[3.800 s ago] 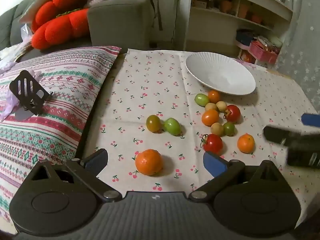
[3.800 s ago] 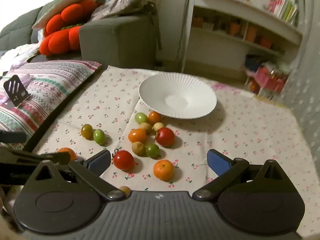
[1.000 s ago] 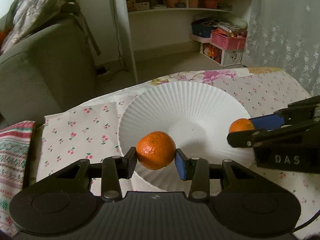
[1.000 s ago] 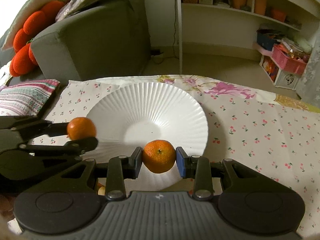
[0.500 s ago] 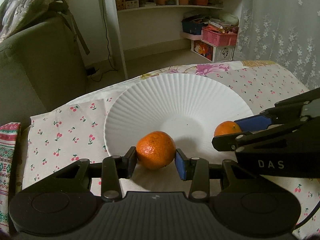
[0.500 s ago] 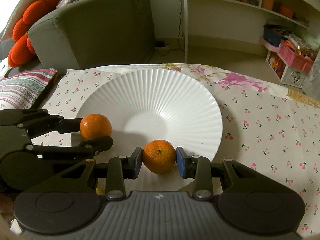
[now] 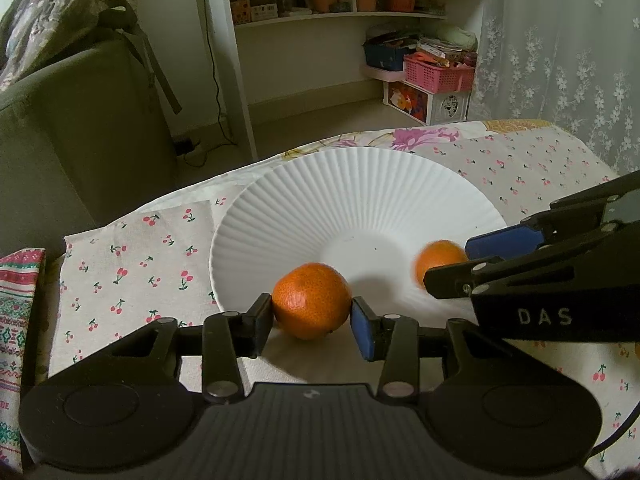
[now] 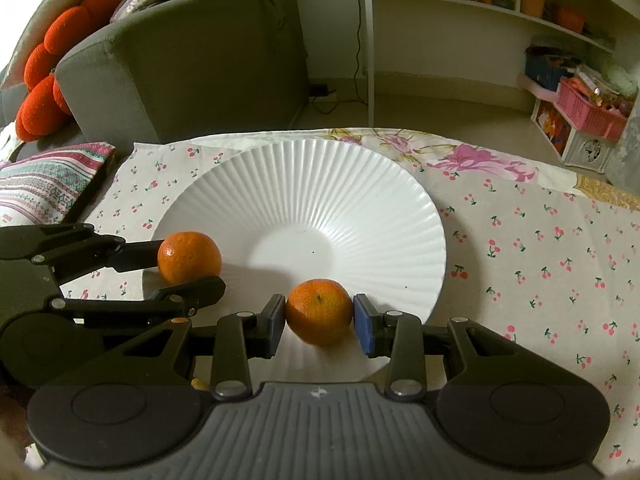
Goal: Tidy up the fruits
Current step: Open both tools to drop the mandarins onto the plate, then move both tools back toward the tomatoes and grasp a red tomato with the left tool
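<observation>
A white ribbed plate [image 7: 352, 196] [image 8: 304, 184] sits on the cherry-print cloth. My left gripper [image 7: 311, 322] is shut on an orange mandarin [image 7: 311, 306] at the plate's near rim; it also shows in the right wrist view [image 8: 188, 258]. My right gripper [image 8: 319, 326] is shut on a second mandarin [image 8: 319, 312], low over the plate's near edge. That mandarin looks blurred in the left wrist view [image 7: 438, 260], where the right gripper [image 7: 460, 262] reaches in from the right. The two grippers are side by side over the plate.
A grey sofa [image 8: 192, 52] with red cushions [image 8: 44, 80] stands behind the table. A striped cushion [image 8: 44, 184] lies at the left. White shelves [image 7: 340, 12] and a pink basket [image 7: 438, 74] are at the back. The other fruit is out of view.
Both grippers, each holding a mandarin, have come lower and closer to the plate's near rim. The right gripper's mandarin is moving, blurred in the left wrist view.
</observation>
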A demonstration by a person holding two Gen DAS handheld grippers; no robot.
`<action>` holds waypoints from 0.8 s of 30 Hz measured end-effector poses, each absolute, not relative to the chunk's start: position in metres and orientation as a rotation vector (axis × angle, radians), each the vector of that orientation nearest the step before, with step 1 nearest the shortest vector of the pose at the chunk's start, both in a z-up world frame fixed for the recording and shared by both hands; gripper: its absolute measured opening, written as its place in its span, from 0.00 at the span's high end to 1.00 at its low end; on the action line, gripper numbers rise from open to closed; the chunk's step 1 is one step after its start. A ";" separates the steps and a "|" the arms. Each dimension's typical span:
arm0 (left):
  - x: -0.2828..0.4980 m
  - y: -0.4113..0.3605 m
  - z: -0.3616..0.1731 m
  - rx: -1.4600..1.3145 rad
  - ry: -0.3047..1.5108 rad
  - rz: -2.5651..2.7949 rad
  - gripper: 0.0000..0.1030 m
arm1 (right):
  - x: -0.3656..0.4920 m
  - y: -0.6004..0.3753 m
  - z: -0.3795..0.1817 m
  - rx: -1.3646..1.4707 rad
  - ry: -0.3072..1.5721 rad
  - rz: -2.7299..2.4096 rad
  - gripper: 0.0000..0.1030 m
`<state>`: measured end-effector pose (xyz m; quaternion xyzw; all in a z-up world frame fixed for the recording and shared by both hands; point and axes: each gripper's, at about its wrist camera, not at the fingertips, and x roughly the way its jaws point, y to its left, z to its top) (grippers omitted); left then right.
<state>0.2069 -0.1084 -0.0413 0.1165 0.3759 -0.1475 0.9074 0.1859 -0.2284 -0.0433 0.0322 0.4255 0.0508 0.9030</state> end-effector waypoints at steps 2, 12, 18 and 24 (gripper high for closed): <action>0.206 -0.109 -0.040 0.231 0.780 -0.303 0.67 | 0.184 -0.228 -0.040 0.062 0.865 0.105 0.66; 0.202 -0.093 -0.022 0.150 0.778 -0.268 0.60 | 0.174 -0.238 -0.024 0.136 0.822 0.090 0.60; 0.197 -0.085 -0.012 0.116 0.788 -0.239 0.53 | 0.164 -0.234 -0.015 0.107 0.782 0.088 0.51; 0.186 -0.079 -0.009 0.108 0.812 -0.189 0.39 | 0.154 -0.233 -0.011 0.124 0.787 0.090 0.48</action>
